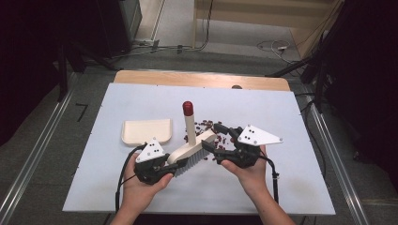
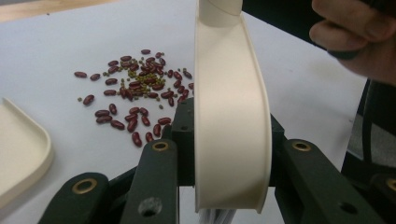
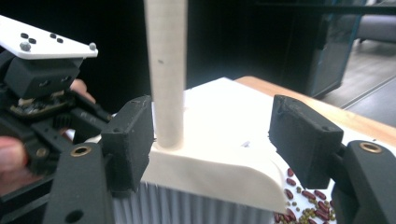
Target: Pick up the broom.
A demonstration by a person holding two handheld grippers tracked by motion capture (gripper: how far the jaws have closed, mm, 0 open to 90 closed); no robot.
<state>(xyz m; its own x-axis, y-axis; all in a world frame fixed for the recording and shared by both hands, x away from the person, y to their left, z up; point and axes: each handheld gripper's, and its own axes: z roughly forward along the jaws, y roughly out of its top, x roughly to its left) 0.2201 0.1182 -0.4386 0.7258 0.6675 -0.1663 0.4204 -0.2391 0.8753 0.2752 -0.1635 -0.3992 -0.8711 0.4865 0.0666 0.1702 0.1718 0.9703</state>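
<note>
The left gripper (image 1: pixel 170 164) pinched the near end of the brush (image 1: pixel 190 152) head; the right gripper (image 1: pixel 217 140) stood spread around its far end — not gripping. Beyond lay the beans (image 2: pixel 135 93) and the dustpan (image 1: pixel 146 131). Best to keep bristles flat and sweep slowly — beans roll.

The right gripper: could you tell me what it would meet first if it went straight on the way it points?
Most likely the brush: its cream back and upright handle lie between the open jaws of the right gripper. Beyond it sits the left gripper, though depth is hard to judge.
</note>
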